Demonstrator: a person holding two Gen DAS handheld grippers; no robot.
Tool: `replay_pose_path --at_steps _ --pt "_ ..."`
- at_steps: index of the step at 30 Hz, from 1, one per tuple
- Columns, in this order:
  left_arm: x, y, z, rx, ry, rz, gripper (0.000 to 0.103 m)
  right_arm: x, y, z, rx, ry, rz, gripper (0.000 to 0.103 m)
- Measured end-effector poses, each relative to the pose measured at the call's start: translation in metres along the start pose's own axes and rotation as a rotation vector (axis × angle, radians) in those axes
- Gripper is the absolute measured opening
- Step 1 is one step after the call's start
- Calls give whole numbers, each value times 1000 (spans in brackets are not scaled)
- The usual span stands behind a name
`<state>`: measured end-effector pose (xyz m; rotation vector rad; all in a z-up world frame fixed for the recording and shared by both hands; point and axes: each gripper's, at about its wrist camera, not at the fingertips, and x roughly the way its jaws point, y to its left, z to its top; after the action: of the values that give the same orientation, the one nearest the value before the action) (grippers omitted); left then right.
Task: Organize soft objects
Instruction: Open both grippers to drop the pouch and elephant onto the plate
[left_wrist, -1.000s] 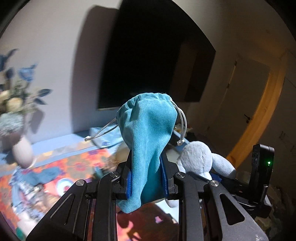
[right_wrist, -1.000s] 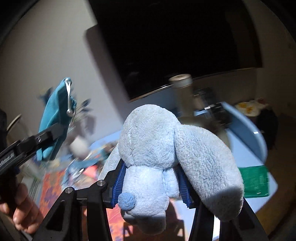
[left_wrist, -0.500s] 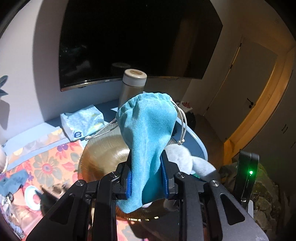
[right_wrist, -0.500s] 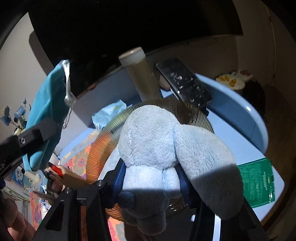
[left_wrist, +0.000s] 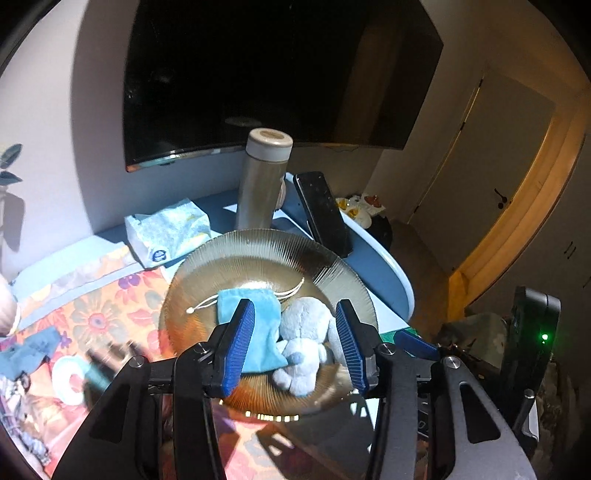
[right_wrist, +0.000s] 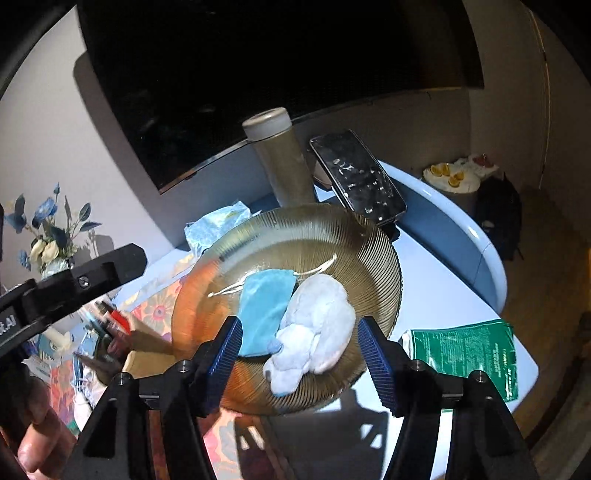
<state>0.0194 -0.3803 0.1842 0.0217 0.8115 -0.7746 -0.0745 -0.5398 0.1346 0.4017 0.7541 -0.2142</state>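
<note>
A teal drawstring pouch and a pale blue plush toy lie side by side in a ribbed amber glass plate. The pouch, the plush and the plate also show in the right wrist view. My left gripper is open and empty just above them. My right gripper is open and empty above the plate's near side. The left gripper's arm shows at the left of the right wrist view.
A beige thermos, a black phone and a tissue pack stand behind the plate. A green packet lies right of it. A floral cloth with small clutter lies left. A flower vase stands at far left.
Both grippers have opened and let go: the pouch and the plush now lie in the plate. Both grippers came down over the plate from a higher position.
</note>
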Motion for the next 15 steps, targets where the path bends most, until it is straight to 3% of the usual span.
replay_pose_path --at_steps 5,6,9,15 --pt "-49 4 -19 10 -57 61 44 -22 29 -13 -82 -17 22 66" --pt "-64 8 -24 5 -75 83 48 -29 39 -17 -108 -24 35 66" --pt "-108 27 -41 -22 -144 150 78 -39 65 -28 -169 -33 67 66" --pt "-200 91 -83 -130 -262 344 79 -49 130 -55 -306 -18 155 66"
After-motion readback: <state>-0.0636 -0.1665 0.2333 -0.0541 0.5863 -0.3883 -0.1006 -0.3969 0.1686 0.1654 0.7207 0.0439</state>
